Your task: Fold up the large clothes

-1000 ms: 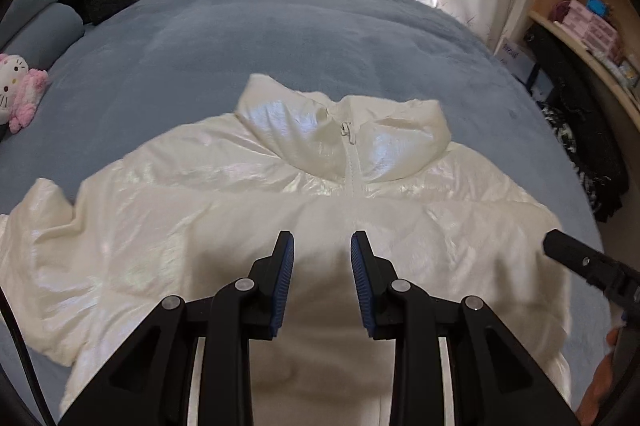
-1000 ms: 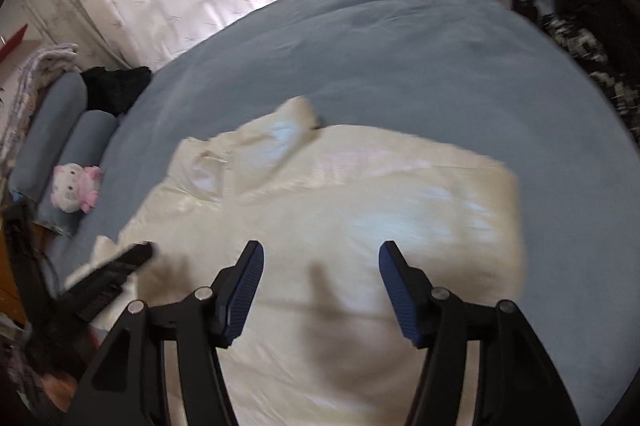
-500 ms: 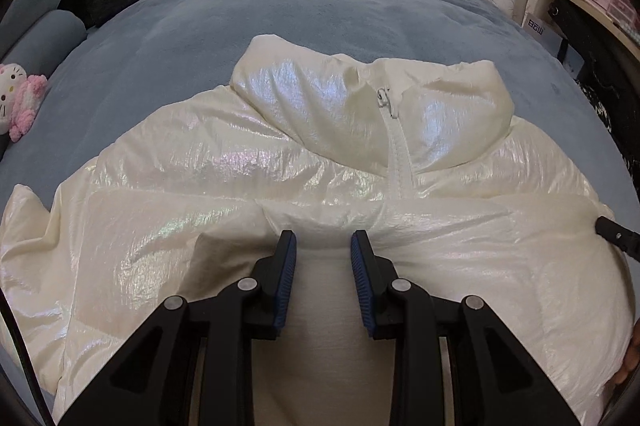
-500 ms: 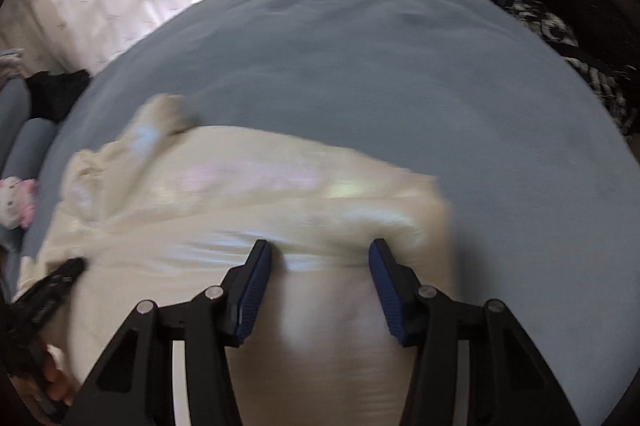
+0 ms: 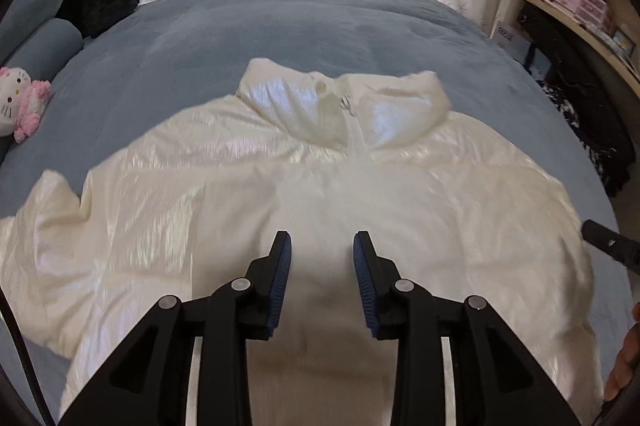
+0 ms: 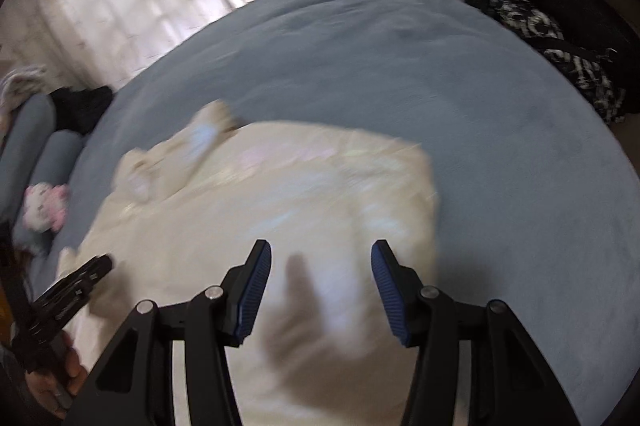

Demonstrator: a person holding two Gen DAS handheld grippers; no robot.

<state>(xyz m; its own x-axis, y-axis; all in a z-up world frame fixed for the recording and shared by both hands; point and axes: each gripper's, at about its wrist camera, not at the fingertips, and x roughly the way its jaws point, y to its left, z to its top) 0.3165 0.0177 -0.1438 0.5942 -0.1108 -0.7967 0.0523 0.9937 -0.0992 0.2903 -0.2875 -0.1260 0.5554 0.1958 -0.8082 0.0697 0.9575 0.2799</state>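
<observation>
Both tongs, left and right, spread, empty, above cream jacket on blue bed, bare bedding beyond collar.

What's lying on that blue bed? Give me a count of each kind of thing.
White puffer jacket: 1
Pink and white plush toy: 1
Black fuzzy item: 1
Blue bolster pillows: 2
Total: 5

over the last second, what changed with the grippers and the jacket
Both grippers came down toward the jacket half a second ago, then pulled back up. The left gripper is open, empty, as before. The right gripper narrowed, then reopened without taking cloth. The jacket stays spread on the bed.
</observation>
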